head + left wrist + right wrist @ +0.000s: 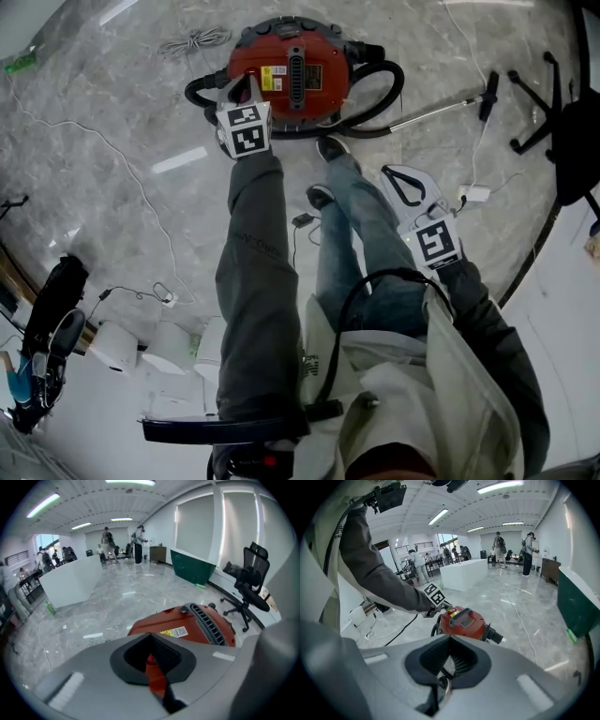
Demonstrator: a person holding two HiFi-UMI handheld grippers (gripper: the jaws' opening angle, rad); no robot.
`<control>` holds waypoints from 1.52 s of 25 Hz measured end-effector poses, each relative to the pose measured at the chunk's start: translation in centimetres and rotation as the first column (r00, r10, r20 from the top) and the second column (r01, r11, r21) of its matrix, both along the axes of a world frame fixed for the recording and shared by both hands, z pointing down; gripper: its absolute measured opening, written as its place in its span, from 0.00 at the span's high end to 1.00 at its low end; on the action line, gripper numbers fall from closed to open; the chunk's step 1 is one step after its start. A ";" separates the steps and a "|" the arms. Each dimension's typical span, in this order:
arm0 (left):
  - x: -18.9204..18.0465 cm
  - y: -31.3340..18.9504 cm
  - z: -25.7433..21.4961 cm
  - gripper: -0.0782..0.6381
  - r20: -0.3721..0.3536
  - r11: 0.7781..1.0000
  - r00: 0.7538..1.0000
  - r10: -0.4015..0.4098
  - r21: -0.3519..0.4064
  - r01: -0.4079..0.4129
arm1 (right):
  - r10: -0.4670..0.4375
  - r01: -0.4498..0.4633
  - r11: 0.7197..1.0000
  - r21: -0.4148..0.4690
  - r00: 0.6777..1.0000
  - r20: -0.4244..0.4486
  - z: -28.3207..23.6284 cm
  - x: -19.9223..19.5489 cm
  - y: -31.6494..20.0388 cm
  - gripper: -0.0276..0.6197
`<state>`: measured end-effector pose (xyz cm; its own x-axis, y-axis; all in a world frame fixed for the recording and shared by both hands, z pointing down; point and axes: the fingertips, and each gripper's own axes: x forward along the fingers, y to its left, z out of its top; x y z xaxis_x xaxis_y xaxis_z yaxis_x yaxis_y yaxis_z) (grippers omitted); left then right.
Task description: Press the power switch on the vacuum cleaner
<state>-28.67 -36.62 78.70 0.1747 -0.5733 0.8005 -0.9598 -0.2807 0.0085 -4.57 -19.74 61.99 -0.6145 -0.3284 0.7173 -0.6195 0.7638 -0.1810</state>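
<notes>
The red vacuum cleaner lies on the marble floor ahead, ringed by its black hose. My left gripper reaches down to the vacuum's left side, its marker cube just behind. In the left gripper view the jaws are shut, and the red body fills the space just past them. Whether the tip touches a switch is hidden. My right gripper hangs shut near my right knee, away from the vacuum. In its view the jaws frame the vacuum and the left gripper.
A metal wand runs right from the hose. A coiled cord lies at the back left, and a black office chair stands to the right. A white adapter and thin cables lie on the floor. My shoes stand just before the vacuum.
</notes>
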 end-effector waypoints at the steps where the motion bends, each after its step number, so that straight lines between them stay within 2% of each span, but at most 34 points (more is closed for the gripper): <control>1: 0.0 0.6 -1.1 0.89 -0.023 0.999 0.999 -0.038 0.035 0.039 | 0.006 -0.006 1.000 0.000 1.000 0.000 -0.3 0.2 0.1 0.96; 6: 1.0 6.7 -10.0 0.89 -0.143 0.969 0.982 -0.127 0.195 0.154 | 0.044 -0.044 0.999 0.010 0.999 0.006 -2.2 1.3 0.4 0.95; 11: 2.0 16.8 -20.8 0.89 -0.265 0.937 0.950 -0.166 0.258 0.236 | 0.091 -0.094 0.994 0.057 0.995 0.051 -6.6 2.1 2.4 0.95; 16: 2.1 26.5 -29.0 0.89 -0.309 0.924 0.941 -0.134 0.304 0.232 | 0.123 -0.129 0.984 0.122 0.991 0.055 -11.9 3.7 7.5 0.96; 20: 0.4 32.3 -34.8 0.89 -0.314 0.885 0.935 -0.166 0.371 0.282 | 0.139 -0.142 0.973 0.182 0.990 0.029 -15.9 6.2 12.6 0.95; 23: -0.4 35.8 -37.9 0.89 -0.318 0.851 0.931 -0.178 0.425 0.308 | 0.157 -0.154 0.962 0.226 0.988 0.008 -18.2 8.3 16.0 0.95; 27: -0.7 40.0 -40.7 0.89 -0.318 0.820 0.931 -0.181 0.474 0.322 | 0.179 -0.182 0.954 0.239 0.983 0.031 -20.4 10.0 19.9 0.96; 32: 1.4 44.7 -43.5 0.89 -0.356 0.804 0.920 -0.166 0.491 0.335 | 0.179 -0.200 0.944 0.263 0.979 0.100 -24.4 10.1 24.5 0.96; 38: 6.1 47.6 -45.5 0.89 -0.404 0.787 0.912 -0.076 0.537 0.303 | 0.077 -0.111 0.934 0.341 0.991 0.113 -27.4 8.5 28.5 0.96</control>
<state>-22.56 10.97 33.15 0.2075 -0.9545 0.2143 -0.9577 -0.1535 0.2435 3.89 8.73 34.54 -0.6292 -0.6049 0.4880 -0.6843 0.7289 0.0210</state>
